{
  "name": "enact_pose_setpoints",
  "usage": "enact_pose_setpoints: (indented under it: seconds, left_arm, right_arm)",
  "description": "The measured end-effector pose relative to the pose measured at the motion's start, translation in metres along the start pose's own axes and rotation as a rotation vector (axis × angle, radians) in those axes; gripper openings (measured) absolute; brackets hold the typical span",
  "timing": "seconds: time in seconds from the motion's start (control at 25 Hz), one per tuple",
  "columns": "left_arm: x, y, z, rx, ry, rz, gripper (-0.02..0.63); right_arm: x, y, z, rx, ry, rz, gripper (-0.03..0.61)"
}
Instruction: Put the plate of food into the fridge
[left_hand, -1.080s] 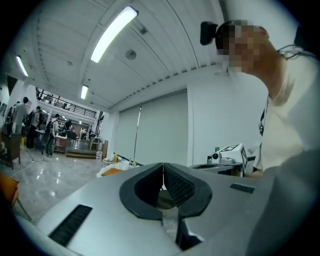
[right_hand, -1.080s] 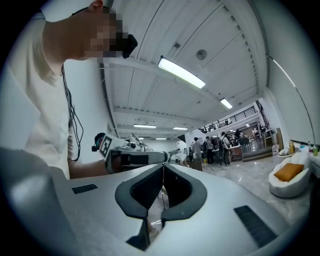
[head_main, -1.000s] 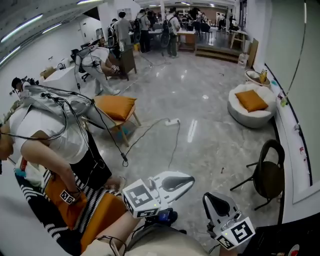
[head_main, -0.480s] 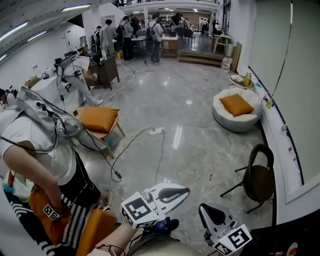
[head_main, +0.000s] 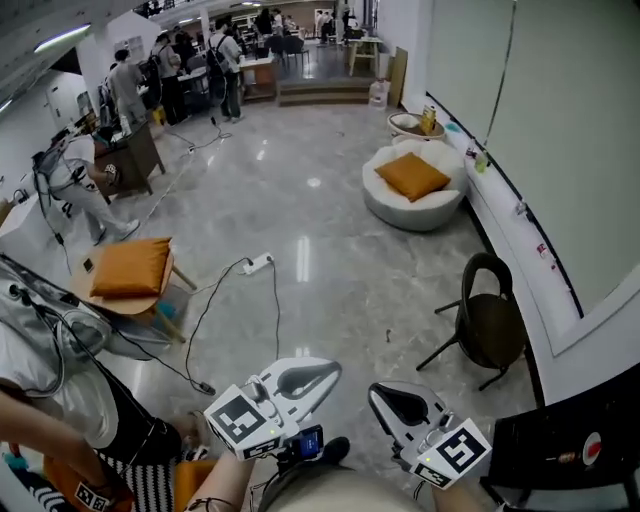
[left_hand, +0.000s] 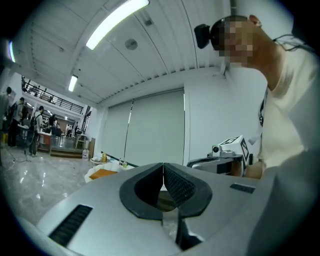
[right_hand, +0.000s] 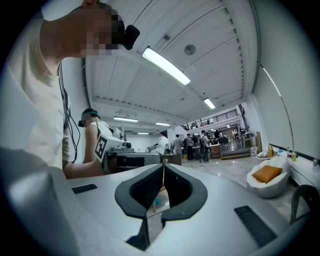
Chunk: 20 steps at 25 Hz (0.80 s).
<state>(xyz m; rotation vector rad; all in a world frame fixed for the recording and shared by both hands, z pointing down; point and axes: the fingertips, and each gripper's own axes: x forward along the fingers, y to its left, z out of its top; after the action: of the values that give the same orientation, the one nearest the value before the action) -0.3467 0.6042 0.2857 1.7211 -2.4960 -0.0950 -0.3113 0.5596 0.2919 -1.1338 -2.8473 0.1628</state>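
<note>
Your left gripper (head_main: 336, 368) and right gripper (head_main: 372, 392) both have their jaws pressed together on nothing. Only the head view shows the power strip (head_main: 257, 264) on the floor. There are two orange cushions (head_main: 412, 175): one in the white pouf (head_main: 400, 208), upper right, and one on a wooden seat (head_main: 125, 303), left. One black chair (head_main: 488, 325) stands at right. No view shows the plate of food.

The left gripper (head_main: 333, 369) and the right gripper (head_main: 374, 392) are side by side at the bottom, over a shiny grey floor (head_main: 330, 250). A black chair (head_main: 487, 327) stands on the right. Farther off is a round white seat (head_main: 385, 205) with an orange cushion (head_main: 413, 177). A white power strip (head_main: 257, 264) lies on the floor. People (head_main: 225, 60) stand far away.
</note>
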Motion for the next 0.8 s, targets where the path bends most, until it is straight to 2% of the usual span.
enact_pose_setpoints:
  seconds: [0.2, 0.36, 0.6, 0.72, 0.8]
  left_arm:
    - [0.041, 0.026, 0.010, 0.012, -0.019, -0.116, 0.011]
    - [0.055, 0.034, 0.009, -0.010, -0.035, -0.181, 0.011]
    - [0.066, 0.028, -0.003, -0.008, -0.051, -0.281, 0.011]
    - [0.080, 0.034, -0.004, -0.031, -0.036, -0.311, 0.011]
    - [0.103, 0.029, -0.006, -0.047, -0.016, -0.369, 0.011]
  right_arm:
    - [0.002, -0.048, 0.005, 0.002, 0.016, -0.165, 0.021]
    - [-0.001, -0.062, 0.006, 0.012, 0.018, -0.240, 0.021]
    - [-0.011, -0.068, -0.005, -0.032, 0.044, -0.322, 0.021]
    - [-0.015, -0.081, -0.004, -0.012, 0.054, -0.366, 0.023]
    - [-0.031, -0.097, -0.003, 0.007, 0.059, -0.435, 0.022]
